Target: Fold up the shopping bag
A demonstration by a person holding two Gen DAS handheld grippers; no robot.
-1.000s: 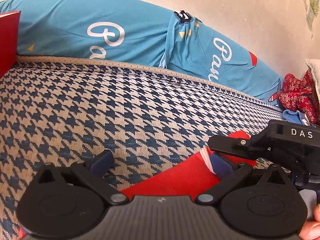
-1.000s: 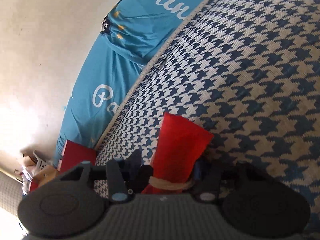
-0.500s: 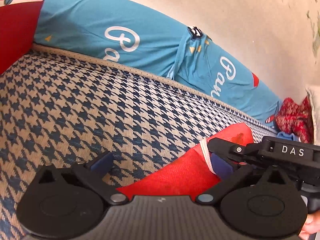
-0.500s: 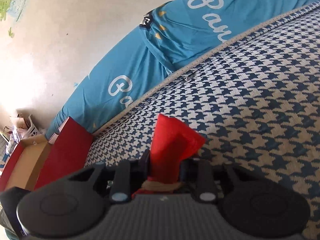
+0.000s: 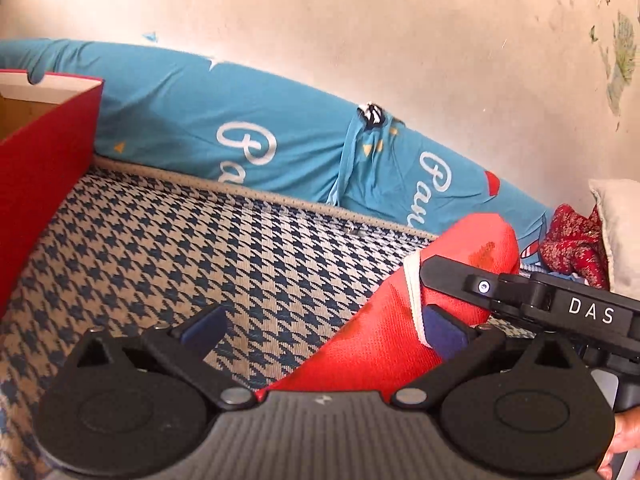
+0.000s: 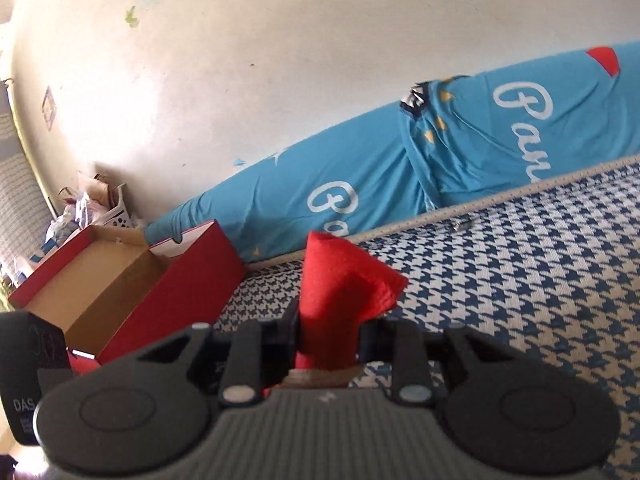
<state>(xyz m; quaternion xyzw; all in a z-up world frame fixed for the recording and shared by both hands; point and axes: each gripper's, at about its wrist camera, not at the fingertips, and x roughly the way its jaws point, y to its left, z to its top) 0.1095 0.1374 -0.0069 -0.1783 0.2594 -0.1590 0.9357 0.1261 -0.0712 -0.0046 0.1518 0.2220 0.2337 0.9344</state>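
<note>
The folded red shopping bag (image 6: 340, 288) sticks up as a rolled bundle between the fingers of my right gripper (image 6: 328, 332), which is shut on it. In the left wrist view the same bag (image 5: 380, 340) slants from lower middle up to the right, with its white handle strap (image 5: 412, 292) across it. My right gripper (image 5: 460, 280) clamps it there from the right side. My left gripper (image 5: 324, 328) is open, and the bag rests against its right finger pad (image 5: 444, 330). Nothing touches its left finger.
A blue-and-cream houndstooth mat (image 5: 200, 248) lies below. An open red cardboard box (image 6: 160, 292) stands at the left (image 5: 40, 184). A long blue bolster (image 5: 200, 128) runs along the wall. Red patterned cloth (image 5: 572, 240) and a pale cushion sit at the right.
My right gripper's fingers have drawn in onto the red bag and lifted it off the mat. Both views have tilted up, bringing the red box and more wall into sight.
</note>
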